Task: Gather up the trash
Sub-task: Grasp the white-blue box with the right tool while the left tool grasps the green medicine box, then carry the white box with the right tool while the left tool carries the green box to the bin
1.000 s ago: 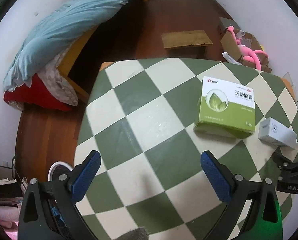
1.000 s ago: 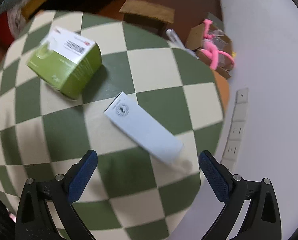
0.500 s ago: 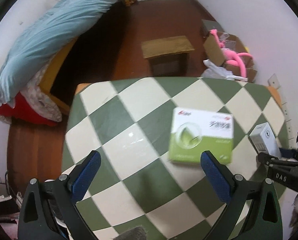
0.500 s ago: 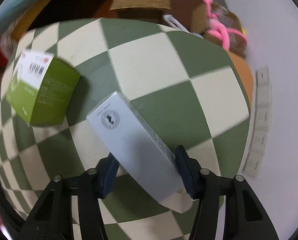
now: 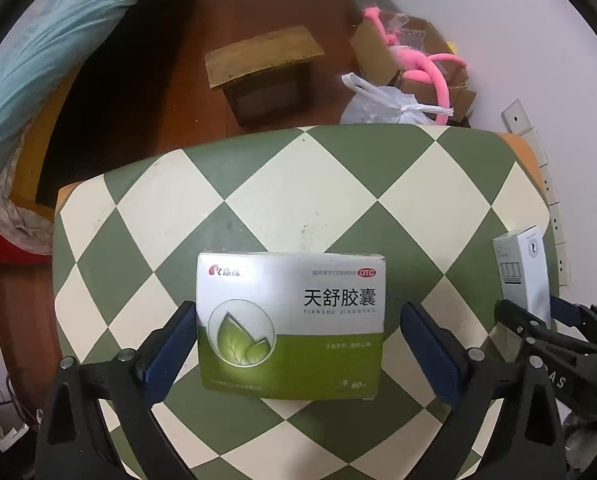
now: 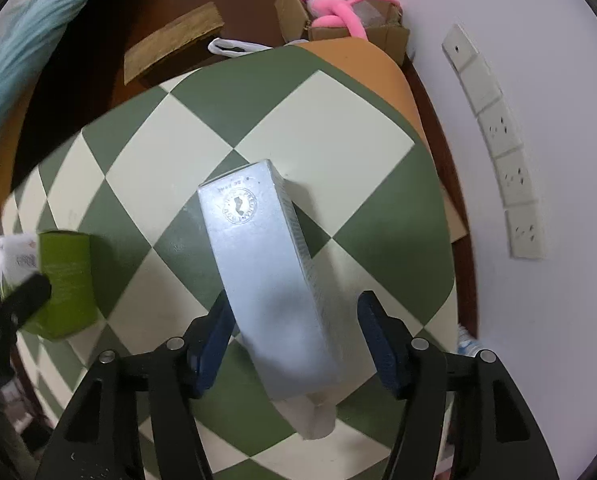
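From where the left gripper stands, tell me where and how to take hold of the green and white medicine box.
Grip the medicine box across its two short side walls, coming straight in from its near edge. It lies flat, label up, on the checkered table, already square between the left gripper pads, so closing should catch both sides. The left pad sits nearer than the right.
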{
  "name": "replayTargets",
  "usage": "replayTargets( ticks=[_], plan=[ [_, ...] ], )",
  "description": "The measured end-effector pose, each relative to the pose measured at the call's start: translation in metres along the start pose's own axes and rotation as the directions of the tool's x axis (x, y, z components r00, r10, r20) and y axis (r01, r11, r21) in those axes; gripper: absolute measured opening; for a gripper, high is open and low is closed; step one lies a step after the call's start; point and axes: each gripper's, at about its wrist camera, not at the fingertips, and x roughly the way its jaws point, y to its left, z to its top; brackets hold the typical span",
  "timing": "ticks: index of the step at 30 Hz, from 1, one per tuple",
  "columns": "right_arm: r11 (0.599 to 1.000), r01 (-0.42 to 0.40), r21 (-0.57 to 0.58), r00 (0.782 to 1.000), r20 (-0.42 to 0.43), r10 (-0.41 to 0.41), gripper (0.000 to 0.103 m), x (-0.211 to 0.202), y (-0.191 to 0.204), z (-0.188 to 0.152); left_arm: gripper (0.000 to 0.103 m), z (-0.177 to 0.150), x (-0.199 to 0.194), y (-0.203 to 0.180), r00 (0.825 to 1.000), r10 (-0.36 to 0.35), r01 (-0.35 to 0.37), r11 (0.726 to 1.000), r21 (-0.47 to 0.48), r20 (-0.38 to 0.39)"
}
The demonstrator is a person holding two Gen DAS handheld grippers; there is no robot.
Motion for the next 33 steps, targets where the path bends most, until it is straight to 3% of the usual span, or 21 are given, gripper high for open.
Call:
replayTargets(
  ticks=[2, 3, 5, 7, 9, 11, 17, 22, 33],
  plan=[
    [1.0, 0.019, -0.02, 1.0, -0.001, -0.019, 0.065, 0.004, 0.003, -0.001, 0.1, 0.0, 0.008, 0.0, 1.0, -0.006, 0.007, 1.0, 0.008, -0.014],
    [0.999, 0.02, -0.028, 1.0, -0.001, -0.02, 0.065, 0.007, 0.002, 0.001, 0.095, -0.001, 0.011, 0.0, 1.0, 0.001, 0.0, 1.0, 0.01, -0.017],
    [0.998, 0.039, -0.052, 0.999, 0.01, -0.038, 0.065, 0.008, 0.007, 0.0, 0.087, -0.004, 0.013, 0.002, 1.0, 0.018, -0.018, 1.0, 0.02, 0.002],
    [0.996, 0.056, -0.07, 0.998, 0.024, -0.055, 0.063, 0.008, 0.01, 0.0, 0.086, -0.007, 0.01, 0.005, 1.0, 0.006, -0.006, 1.0, 0.006, 0.026],
    [0.995, 0.058, -0.082, 0.998, 0.039, -0.055, 0.057, 0.007, 0.013, 0.0, 0.086, -0.011, 0.005, 0.009, 0.999, 0.018, -0.018, 1.0, 0.001, 0.051],
    [0.994, 0.06, -0.095, 0.997, 0.054, -0.055, 0.039, 0.005, 0.016, -0.002, 0.086, -0.017, -0.004, 0.012, 0.997, 0.026, -0.026, 1.0, -0.004, 0.076],
    [0.997, 0.049, -0.067, 0.995, 0.089, -0.043, 0.039, -0.007, 0.021, -0.014, 0.086, -0.036, -0.04, 0.027, 0.986, 0.047, -0.045, 0.999, -0.018, 0.161],
    [1.0, -0.018, -0.026, 0.989, 0.148, 0.022, 0.039, -0.036, 0.028, -0.037, 0.086, -0.061, -0.079, 0.049, 0.973, 0.051, -0.041, 0.998, -0.047, 0.226],
    [0.987, -0.147, -0.068, 0.943, 0.291, 0.16, 0.039, -0.12, 0.09, -0.129, 0.086, -0.149, -0.184, 0.125, 0.925, 0.076, -0.022, 0.989, -0.147, 0.372]
  ],
)
